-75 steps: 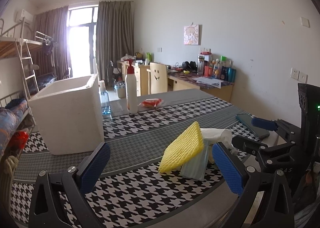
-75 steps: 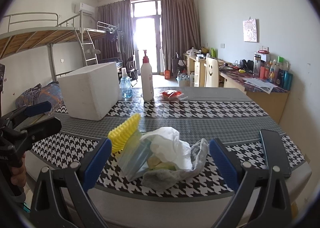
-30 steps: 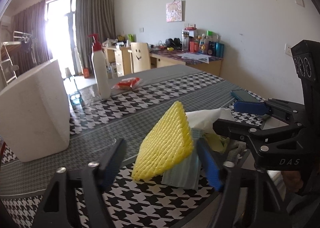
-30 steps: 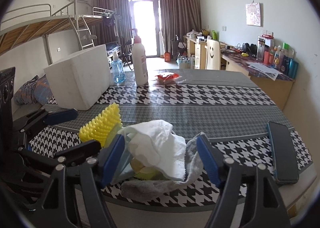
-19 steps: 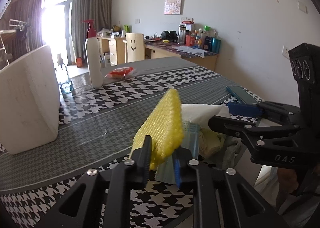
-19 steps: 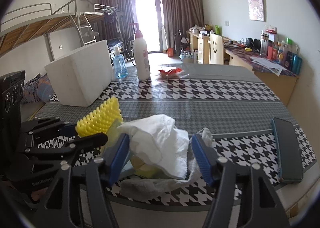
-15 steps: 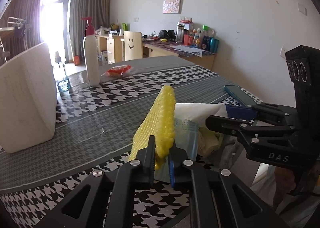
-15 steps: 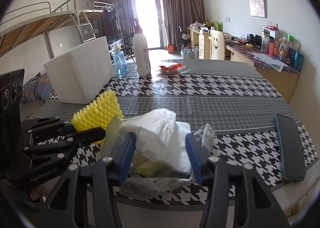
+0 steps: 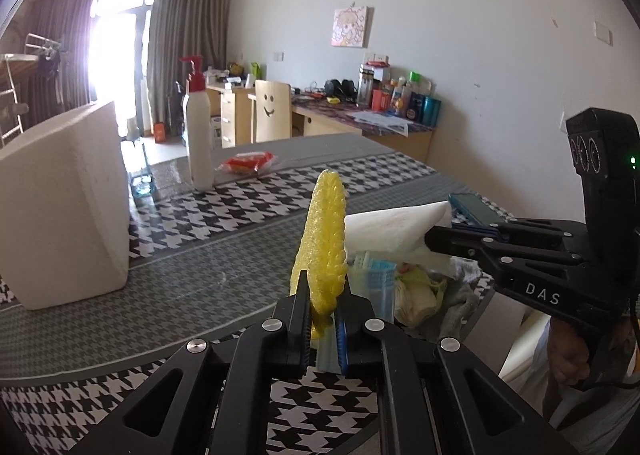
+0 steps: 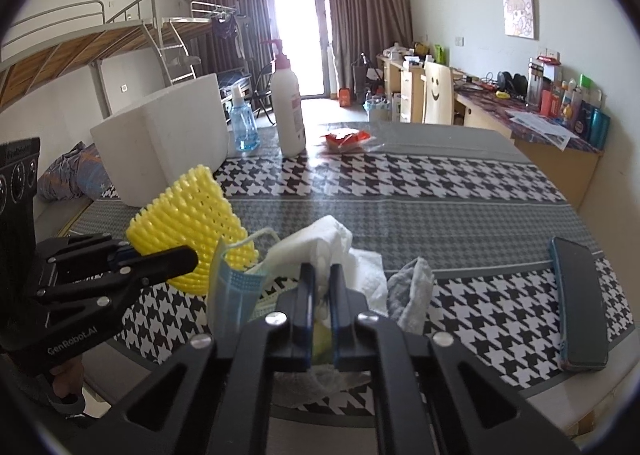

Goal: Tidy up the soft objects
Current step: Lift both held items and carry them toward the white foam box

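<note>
left gripper (image 9: 322, 325) jaws clamp yellow foam net (image 9: 325, 239) | right gripper (image 10: 320, 295) jaws clamp white tissue (image 10: 320, 243)

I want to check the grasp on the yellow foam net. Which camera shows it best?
The right wrist view: there the yellow foam net shows its broad mesh face, pinched by the left gripper. The left wrist view shows it only edge-on between the fingers.

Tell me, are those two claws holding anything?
Left gripper pinches the yellow foam net at its lower edge; right gripper clamps the white tissue near its middle.
</note>
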